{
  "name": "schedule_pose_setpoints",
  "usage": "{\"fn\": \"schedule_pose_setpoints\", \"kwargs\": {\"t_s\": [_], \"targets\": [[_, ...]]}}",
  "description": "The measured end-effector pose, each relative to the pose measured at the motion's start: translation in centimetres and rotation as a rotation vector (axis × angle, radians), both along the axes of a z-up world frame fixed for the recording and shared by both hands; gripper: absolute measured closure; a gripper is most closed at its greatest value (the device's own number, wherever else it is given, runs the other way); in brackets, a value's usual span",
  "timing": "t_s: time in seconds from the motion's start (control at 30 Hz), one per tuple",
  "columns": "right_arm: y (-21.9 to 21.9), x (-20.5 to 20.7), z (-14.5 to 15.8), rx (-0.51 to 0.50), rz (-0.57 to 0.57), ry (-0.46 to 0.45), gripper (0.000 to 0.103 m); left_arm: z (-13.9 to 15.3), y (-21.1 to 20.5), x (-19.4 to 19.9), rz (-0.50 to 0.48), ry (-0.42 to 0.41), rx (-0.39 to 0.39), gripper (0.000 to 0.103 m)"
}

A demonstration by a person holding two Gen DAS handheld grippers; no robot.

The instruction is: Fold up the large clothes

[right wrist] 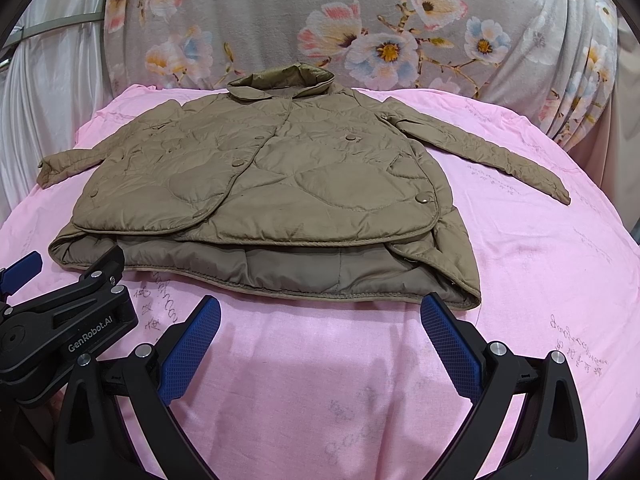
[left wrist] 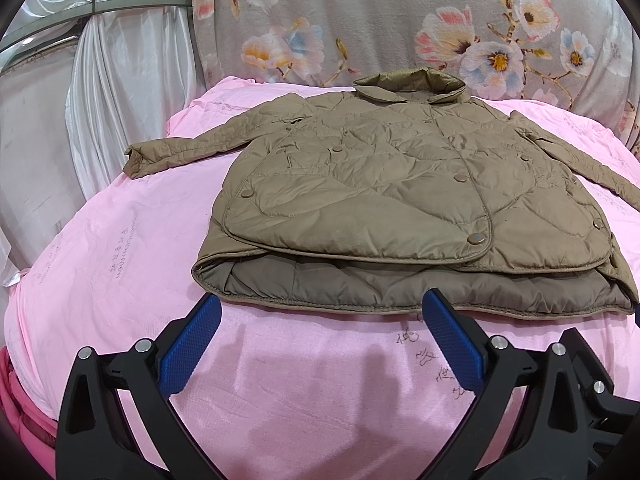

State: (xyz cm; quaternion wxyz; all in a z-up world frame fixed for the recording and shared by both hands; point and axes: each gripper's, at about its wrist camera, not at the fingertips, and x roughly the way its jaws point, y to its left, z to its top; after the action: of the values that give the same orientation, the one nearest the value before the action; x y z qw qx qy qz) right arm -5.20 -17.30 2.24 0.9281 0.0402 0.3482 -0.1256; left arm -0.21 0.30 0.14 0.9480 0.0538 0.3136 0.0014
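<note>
Lying front-up on the pink sheet (left wrist: 120, 280), the olive quilted jacket (left wrist: 400, 184) has its collar (left wrist: 408, 84) toward the floral fabric (left wrist: 400, 8) at the far edge and both sleeves spread out to the sides, its front panels snapped and ending above the longer back hem so the lining shows. Just short of that hem the left gripper (left wrist: 320, 304) hangs with its blue pads (left wrist: 188, 344) spread wide and nothing between them, and the right gripper (right wrist: 320, 308) hovers likewise splayed and empty, apparently just clear of the cloth, with the left gripper's black body showing beside it at the left of its view
</note>
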Motion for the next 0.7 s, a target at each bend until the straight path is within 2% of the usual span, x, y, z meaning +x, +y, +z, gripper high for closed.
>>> {"fn": "schedule_pose_setpoints", "kwargs": {"t_s": [0.13, 0.27, 0.37, 0.47, 0.57, 0.7], "targets": [[-0.2, 0.1, -0.2, 0.023, 0.005, 0.007, 0.005, -0.1, 0.1, 0.0, 0.003, 0.002, -0.010, 0.005], [-1.8, 0.0, -0.3, 0.111, 0.024, 0.009, 0.005, 0.0, 0.6, 0.3, 0.005, 0.019, -0.034, 0.005], [-4.1, 0.6, 0.9, 0.090, 0.005, -0.011, 0.005, 0.3, 1.1, 0.9, -0.004, 0.043, -0.041, 0.005], [-8.4, 1.8, 2.4, 0.090, -0.057, -0.042, 0.005, 1.5, 1.5, 1.9, 0.005, 0.033, -0.014, 0.005], [-15.1, 3.9, 3.1, 0.181, -0.144, -0.062, 0.005, 3.0, 2.0, 3.4, 0.028, 0.010, 0.014, 0.005], [-24.5, 6.0, 2.5, 0.313, -0.309, -0.127, 0.005, 4.7, 3.3, 5.7, 0.064, -0.008, -0.012, 0.005]]}}
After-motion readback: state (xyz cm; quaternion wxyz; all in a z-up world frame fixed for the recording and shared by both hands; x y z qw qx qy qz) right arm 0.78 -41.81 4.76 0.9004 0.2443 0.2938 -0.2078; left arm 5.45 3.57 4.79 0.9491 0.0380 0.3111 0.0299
